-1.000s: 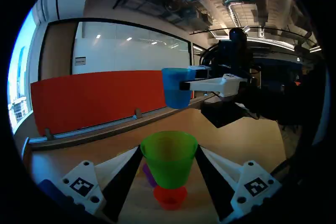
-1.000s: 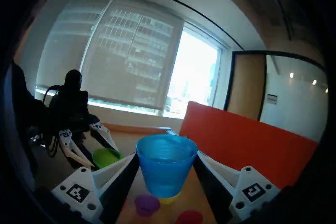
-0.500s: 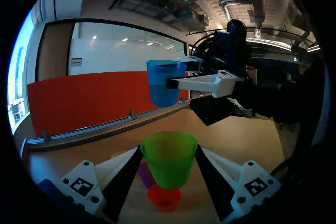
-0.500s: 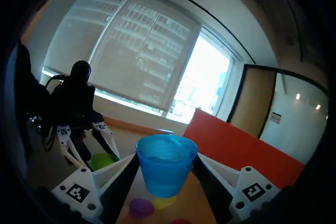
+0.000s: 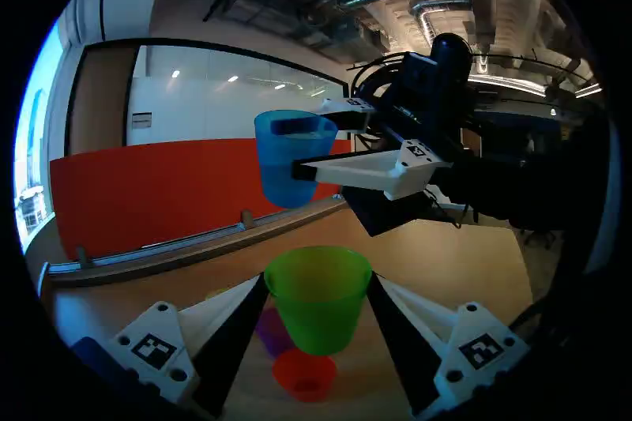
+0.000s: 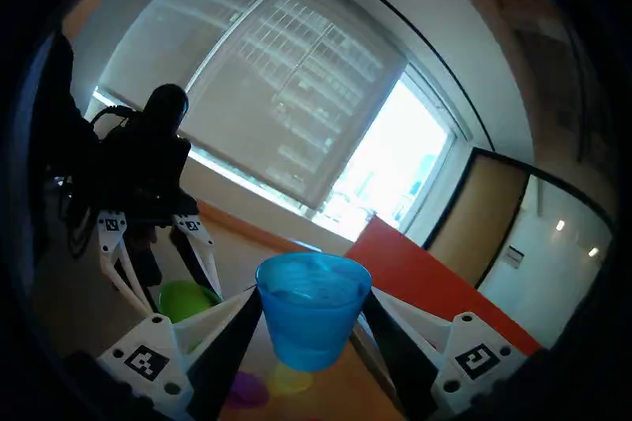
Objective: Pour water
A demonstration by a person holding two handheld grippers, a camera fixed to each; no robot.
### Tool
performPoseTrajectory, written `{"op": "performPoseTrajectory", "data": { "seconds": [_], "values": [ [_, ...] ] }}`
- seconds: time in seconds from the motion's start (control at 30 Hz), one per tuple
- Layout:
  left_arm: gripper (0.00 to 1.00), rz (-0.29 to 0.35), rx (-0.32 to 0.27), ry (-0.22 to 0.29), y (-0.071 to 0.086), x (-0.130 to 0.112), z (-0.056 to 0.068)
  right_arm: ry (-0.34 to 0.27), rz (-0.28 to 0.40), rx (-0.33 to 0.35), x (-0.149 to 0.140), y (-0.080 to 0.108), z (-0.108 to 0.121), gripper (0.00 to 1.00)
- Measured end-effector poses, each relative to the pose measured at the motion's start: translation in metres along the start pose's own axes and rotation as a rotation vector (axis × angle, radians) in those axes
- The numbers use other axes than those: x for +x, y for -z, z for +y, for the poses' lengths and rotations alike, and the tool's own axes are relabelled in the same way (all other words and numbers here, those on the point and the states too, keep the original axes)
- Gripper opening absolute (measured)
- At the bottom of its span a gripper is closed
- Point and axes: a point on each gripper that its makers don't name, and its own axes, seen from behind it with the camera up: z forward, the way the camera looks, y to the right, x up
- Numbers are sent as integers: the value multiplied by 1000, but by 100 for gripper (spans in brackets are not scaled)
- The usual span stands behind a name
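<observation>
Fingers (image 5: 237, 318) of the left tool (image 5: 317, 288) are clamped from both sides on the green cup (image 5: 317, 318). The cup is carried upright and level with its mouth open upward, and it looks empty. I judge it is held low and steady because it is the receiver. Under it, on the pale wooden bench (image 5: 466, 251), stand a small purple cup (image 5: 271, 332) and a small orange cup (image 5: 304, 375), well below the green one and playing no part in the pour. Behind them a red partition (image 5: 158, 184) runs along the far edge of the bench. Further right and higher hangs the blue cup (image 5: 276, 184), gripped between the two white fingers of the right tool (image 5: 288, 148). Its rim is close to level, tipped only a little. It sits above the green rim and seemingly a little beyond it, which reads to me as a carry height chosen so the water can fall into the green cup once the blue one is brought over and tilted. In the right gripper view, the left tool with its green cup lies low at the left, near a bright window. At the centre the blue cup is squeezed between that tool's own fingers, and a water line is visible inside it. The water is therefore all in the blue cup and none has been poured, and holding the cup nearly level guards against an early spill.
</observation>
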Motion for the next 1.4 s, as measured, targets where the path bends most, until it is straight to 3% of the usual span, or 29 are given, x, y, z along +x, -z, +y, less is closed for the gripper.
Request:
{"op": "performPoseTrajectory", "data": {
  "seconds": [0.57, 1.4],
  "values": [
    [89, 9, -19, 2, -3, 2, 8, 154, -5, -5, 7, -3, -1, 90],
    [89, 23, -22, 6, -6, 5, 10, 390, -41, -30, 6, -4, 5, 90]
  ]
}}
